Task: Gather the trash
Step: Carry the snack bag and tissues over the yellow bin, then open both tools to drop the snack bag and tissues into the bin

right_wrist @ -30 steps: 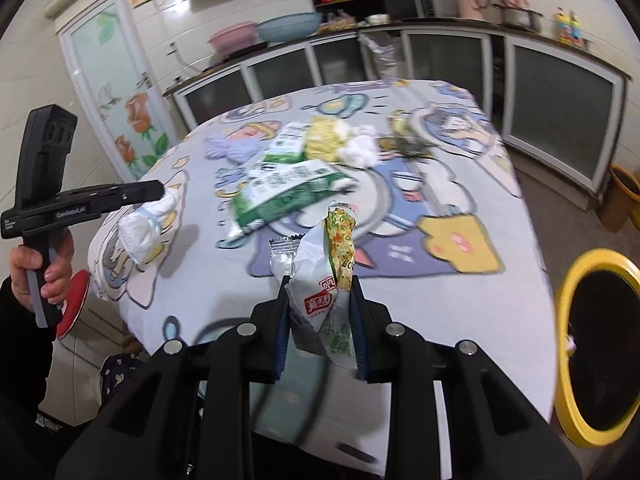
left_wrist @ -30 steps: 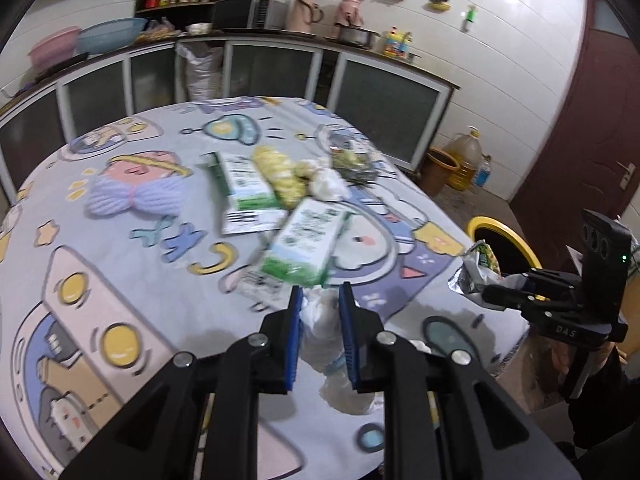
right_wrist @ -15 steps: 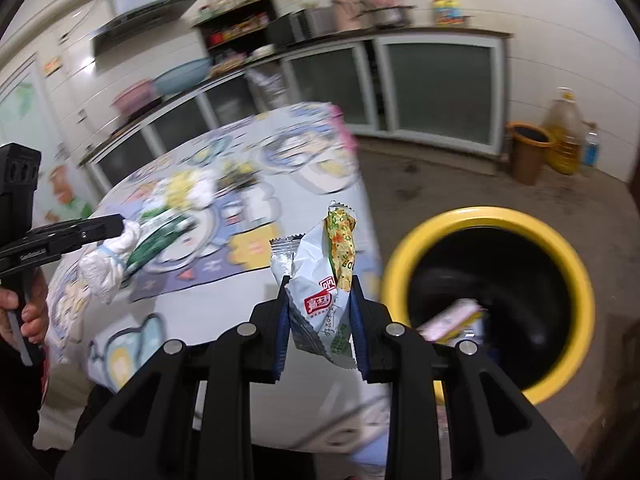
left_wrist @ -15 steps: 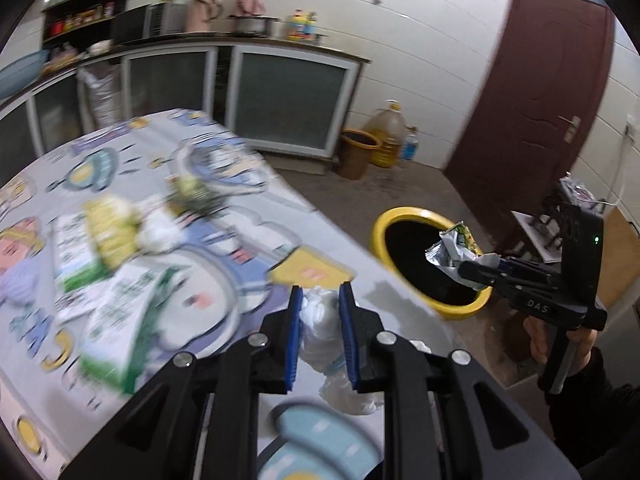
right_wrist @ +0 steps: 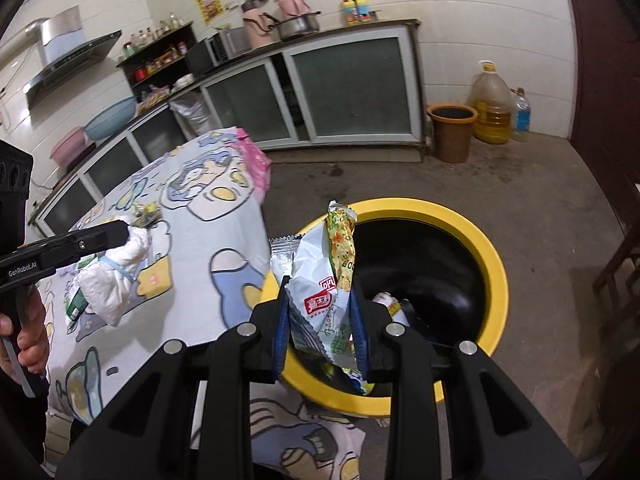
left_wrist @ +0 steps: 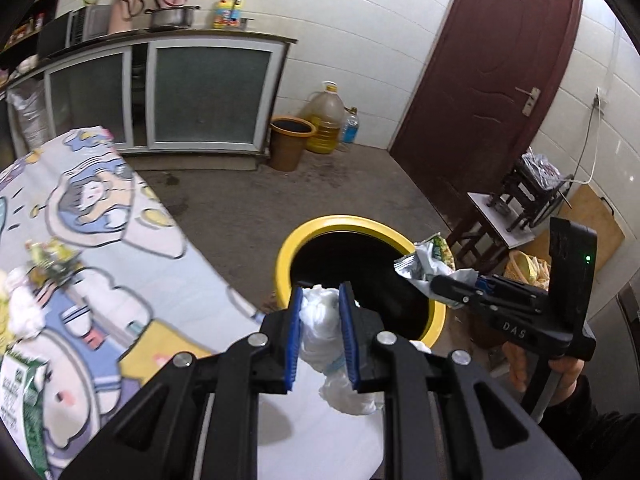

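My left gripper point(left_wrist: 320, 322) is shut on a crumpled white tissue wad point(left_wrist: 324, 328), held at the table's corner just short of the yellow-rimmed black bin point(left_wrist: 288, 256). The right gripper point(right_wrist: 320, 316) is shut on a white and green snack wrapper point(right_wrist: 324, 280), which hangs over the near rim of the same bin point(right_wrist: 496, 276). From the left wrist view the right gripper point(left_wrist: 436, 286) with its wrapper point(left_wrist: 424, 264) sits over the bin's right rim. From the right wrist view the left gripper point(right_wrist: 120, 234) and its tissue wad point(right_wrist: 112, 280) hover over the table.
The table with a cartoon cloth point(left_wrist: 132, 280) still carries a green packet point(left_wrist: 20, 392), tissue point(left_wrist: 24, 308) and a small wrapper point(left_wrist: 52, 260). Some trash lies inside the bin point(right_wrist: 392, 304). A brown bucket point(left_wrist: 290, 142), oil jug point(left_wrist: 326, 118), door point(left_wrist: 492, 88) and stool point(left_wrist: 496, 224) stand around.
Both grippers swung away from the table's middle towards the yellow bin, each still clamped on its trash. The bin now fills the centre of both views.
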Motion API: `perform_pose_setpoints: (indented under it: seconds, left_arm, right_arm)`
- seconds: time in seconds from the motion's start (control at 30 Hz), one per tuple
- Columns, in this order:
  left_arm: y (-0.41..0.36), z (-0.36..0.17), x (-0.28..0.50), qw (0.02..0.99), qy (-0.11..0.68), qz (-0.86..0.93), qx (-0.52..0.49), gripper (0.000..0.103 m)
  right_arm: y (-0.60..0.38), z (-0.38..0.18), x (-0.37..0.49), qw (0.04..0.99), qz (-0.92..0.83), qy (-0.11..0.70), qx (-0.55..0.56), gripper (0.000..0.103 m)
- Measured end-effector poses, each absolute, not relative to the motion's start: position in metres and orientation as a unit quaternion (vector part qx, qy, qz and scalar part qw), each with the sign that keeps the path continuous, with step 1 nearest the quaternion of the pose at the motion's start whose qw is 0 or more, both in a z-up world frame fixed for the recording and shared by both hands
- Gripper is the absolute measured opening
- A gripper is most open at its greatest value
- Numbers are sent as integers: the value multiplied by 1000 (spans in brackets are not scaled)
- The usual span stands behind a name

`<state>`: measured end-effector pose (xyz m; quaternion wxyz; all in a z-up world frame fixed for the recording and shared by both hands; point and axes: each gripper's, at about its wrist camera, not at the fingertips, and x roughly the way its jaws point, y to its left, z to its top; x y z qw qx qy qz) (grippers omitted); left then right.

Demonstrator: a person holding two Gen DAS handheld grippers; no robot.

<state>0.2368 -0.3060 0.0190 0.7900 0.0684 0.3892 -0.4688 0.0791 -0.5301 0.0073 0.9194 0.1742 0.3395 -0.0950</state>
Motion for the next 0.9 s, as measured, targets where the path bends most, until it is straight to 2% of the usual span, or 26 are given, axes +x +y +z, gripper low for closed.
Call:
perform_pose_setpoints:
  seconds: [0.8,0.9]
  left_arm:
    - [-415,-23,235,775,408,-472,100,18]
    - [-422,-29,237,773,414,-471,98,19]
  right_arm:
    - [-579,-34,89,883,-144,384,229,27]
    - [-579,-36,91,879,-152,389,229,31]
